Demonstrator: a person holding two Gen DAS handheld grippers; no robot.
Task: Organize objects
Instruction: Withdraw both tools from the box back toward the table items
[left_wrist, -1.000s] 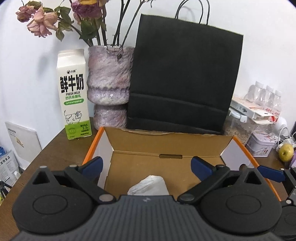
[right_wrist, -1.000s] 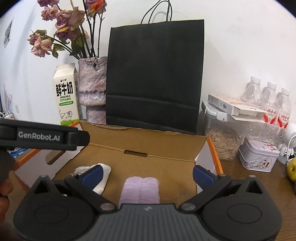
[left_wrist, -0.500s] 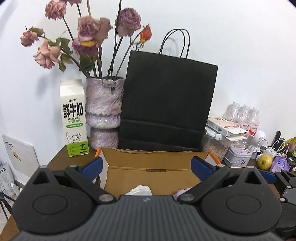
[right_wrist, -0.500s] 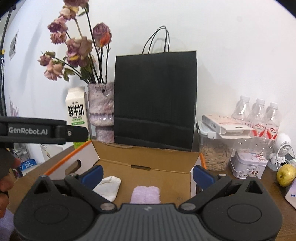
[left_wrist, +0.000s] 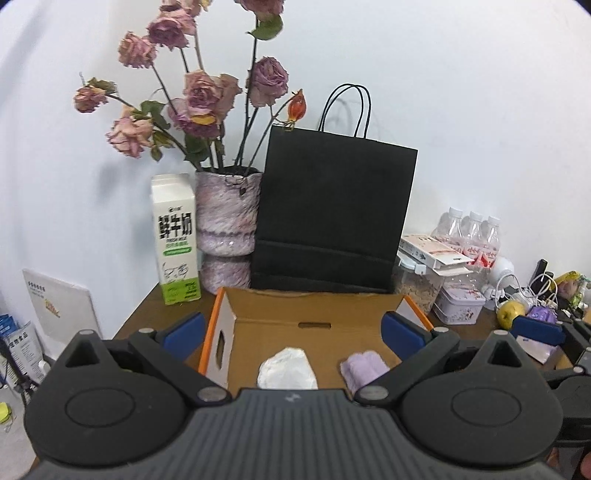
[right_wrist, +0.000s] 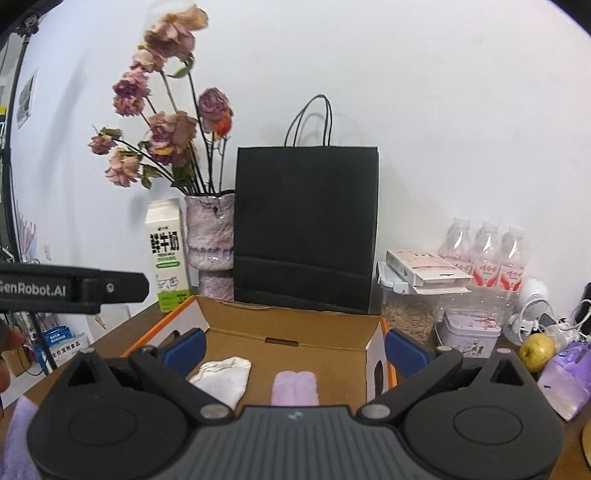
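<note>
An open cardboard box (left_wrist: 317, 330) with orange edges sits on the brown table; it also shows in the right wrist view (right_wrist: 295, 334). Inside lie a folded white cloth (left_wrist: 287, 369) (right_wrist: 223, 376) on the left and a rolled lilac cloth (left_wrist: 364, 365) (right_wrist: 295, 387) on the right. My left gripper (left_wrist: 293, 332) is open and empty, held back above the box's near side. My right gripper (right_wrist: 293, 345) is open and empty, also above the near side. The left gripper's body (right_wrist: 74, 288) shows at the left of the right wrist view.
Behind the box stand a black paper bag (left_wrist: 332, 218), a lilac vase of dried roses (left_wrist: 227, 218) and a milk carton (left_wrist: 175, 240). To the right are a seed jar (right_wrist: 410, 317), a tin (right_wrist: 471, 330), water bottles (right_wrist: 484, 254), an apple (right_wrist: 537, 350) and cables.
Both grippers have pulled back and up from the box, so the box looks smaller and more of the wall and flowers shows. Both cloths stay in the box.
</note>
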